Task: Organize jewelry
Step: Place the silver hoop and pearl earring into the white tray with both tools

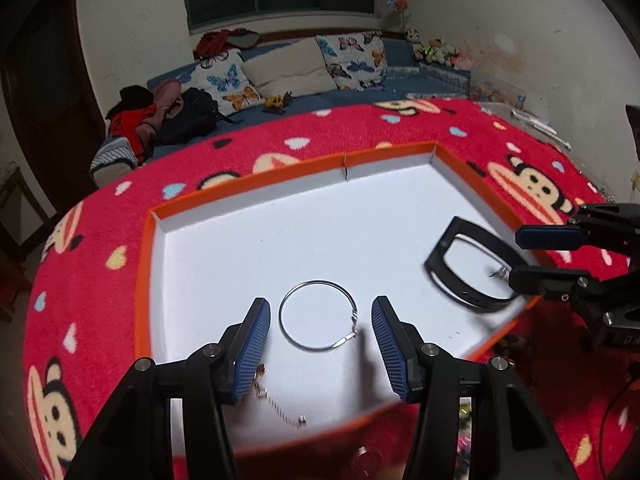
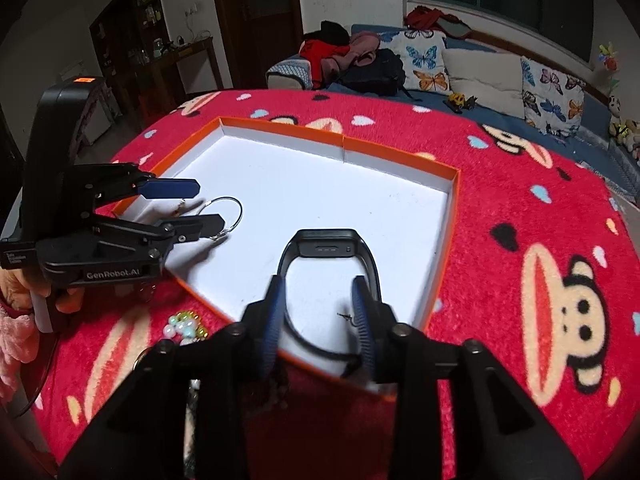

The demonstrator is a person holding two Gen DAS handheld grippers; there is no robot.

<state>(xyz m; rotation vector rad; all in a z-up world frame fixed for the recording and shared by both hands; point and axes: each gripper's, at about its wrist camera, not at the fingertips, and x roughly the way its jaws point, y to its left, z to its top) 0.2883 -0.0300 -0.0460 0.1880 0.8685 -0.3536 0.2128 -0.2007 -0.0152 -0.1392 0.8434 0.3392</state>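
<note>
Here we hold both our left gripper [image 1: 320, 344] and right gripper [image 2: 320, 312] open over the orange-rimmed tray [image 1: 248, 188], the hoop earring [image 1: 318, 316] lower centre, the black band [image 2: 332, 256] ahead, beads [image 2: 184, 326] outside lower left.

Ahead of left gripper [image 1: 320, 344]: hoop earring [image 1: 318, 316] between its fingers — bare tray floor [image 1: 320, 232] beyond.
Ahead of right gripper [image 2: 318, 312]: black wristband [image 2: 332, 248] — orange rim [image 2: 450, 216] at right.
</note>
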